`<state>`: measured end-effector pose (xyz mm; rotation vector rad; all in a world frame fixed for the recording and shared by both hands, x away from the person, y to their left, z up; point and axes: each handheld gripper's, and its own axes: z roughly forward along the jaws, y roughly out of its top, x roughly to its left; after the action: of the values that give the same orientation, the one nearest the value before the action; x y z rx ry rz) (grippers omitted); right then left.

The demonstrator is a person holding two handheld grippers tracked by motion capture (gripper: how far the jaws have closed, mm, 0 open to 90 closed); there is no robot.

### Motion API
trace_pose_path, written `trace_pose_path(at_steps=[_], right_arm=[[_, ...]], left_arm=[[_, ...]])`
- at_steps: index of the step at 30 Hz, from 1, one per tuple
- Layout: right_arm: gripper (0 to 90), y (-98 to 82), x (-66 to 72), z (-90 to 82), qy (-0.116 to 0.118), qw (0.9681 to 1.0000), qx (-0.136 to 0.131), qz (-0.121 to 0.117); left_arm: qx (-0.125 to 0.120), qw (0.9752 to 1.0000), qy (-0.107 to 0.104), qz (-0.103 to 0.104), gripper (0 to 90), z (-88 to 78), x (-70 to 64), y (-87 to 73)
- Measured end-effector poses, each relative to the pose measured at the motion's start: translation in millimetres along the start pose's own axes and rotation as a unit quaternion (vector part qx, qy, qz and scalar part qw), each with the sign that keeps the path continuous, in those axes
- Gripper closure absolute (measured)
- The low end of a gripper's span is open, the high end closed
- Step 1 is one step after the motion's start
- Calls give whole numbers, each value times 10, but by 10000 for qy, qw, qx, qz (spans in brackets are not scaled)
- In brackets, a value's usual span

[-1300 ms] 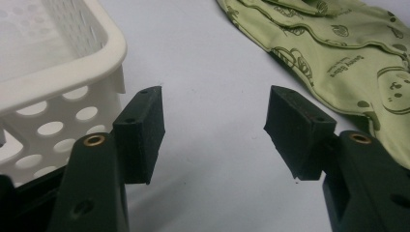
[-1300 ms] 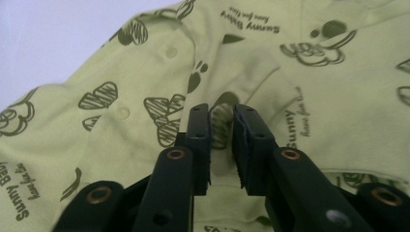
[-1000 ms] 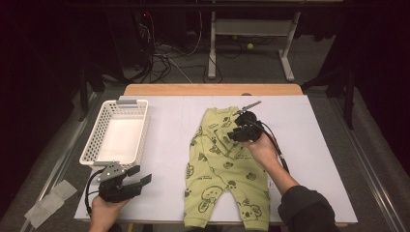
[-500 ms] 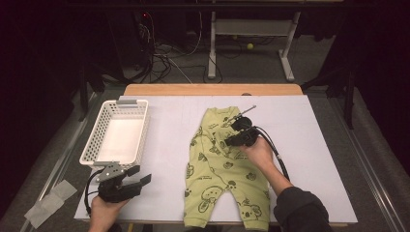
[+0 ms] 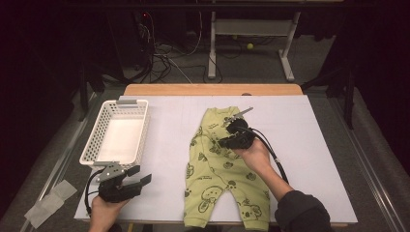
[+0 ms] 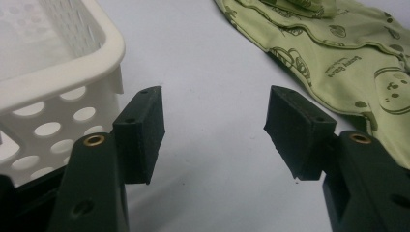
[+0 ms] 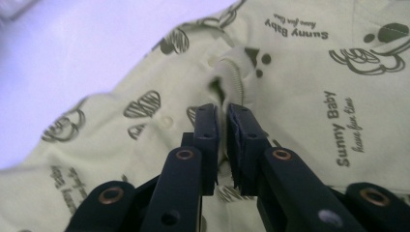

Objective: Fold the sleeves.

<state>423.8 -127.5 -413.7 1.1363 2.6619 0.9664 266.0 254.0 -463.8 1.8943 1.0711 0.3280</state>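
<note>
A light green baby romper (image 5: 217,174) with dark bear prints lies flat on the white table cover, neck end far, legs near. My right gripper (image 5: 225,141) rests on its upper chest. In the right gripper view its jaws have just been closing, and the gripper (image 7: 222,108) is now shut on a raised fold of the romper (image 7: 314,58) beside the front placket. My left gripper (image 5: 140,175) sits low at the near left, open with nothing in it. In the left gripper view its gripper (image 6: 215,111) frames bare table, with the romper (image 6: 348,63) to the upper right.
A white perforated basket (image 5: 92,147) stands at the left, just beyond the left gripper; its corner (image 6: 72,72) is close to the left jaw. The white table cover (image 5: 314,145) spreads to the right of the romper. A cable trails from the right gripper along the forearm.
The right gripper has shifted a little toward the near side and left over the romper's chest. The left gripper has kept still.
</note>
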Motion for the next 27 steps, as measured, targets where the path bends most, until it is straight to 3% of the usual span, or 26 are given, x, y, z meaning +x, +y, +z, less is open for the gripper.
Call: trace_pose_path(at_steps=[5, 10, 12, 15, 17, 22, 27], right_arm=[[798, 31, -39, -75, -191, 9995, -238, 103], [800, -26, -112, -1, -418, 9990, 40, 137], [800, -72, -114, 81, -398, 9989, 158, 191], [793, -140, -81, 236, -362, 9985, 387, 94], [789, -161, -55, 272, -405, 9985, 376, 15], [713, -156, -72, 195, -448, 9985, 325, 43], [682, -171, -133, 7, -436, 9990, 55, 90]], left_arm=[[-2, 10000, -8, -4, 366, 0, 2, 0], [-1, 10000, -10, 9, 366, 0, -2, 0], [-13, 10000, -9, -5, 366, -3, -2, -1], [0, 10000, -6, 1, 366, -2, 2, -1], [-2, 10000, -6, 4, 366, -2, 1, -1], [-24, 10000, 0, -2, 366, -6, -1, -1], [3, 10000, -5, 12, 366, 2, -5, 0]])
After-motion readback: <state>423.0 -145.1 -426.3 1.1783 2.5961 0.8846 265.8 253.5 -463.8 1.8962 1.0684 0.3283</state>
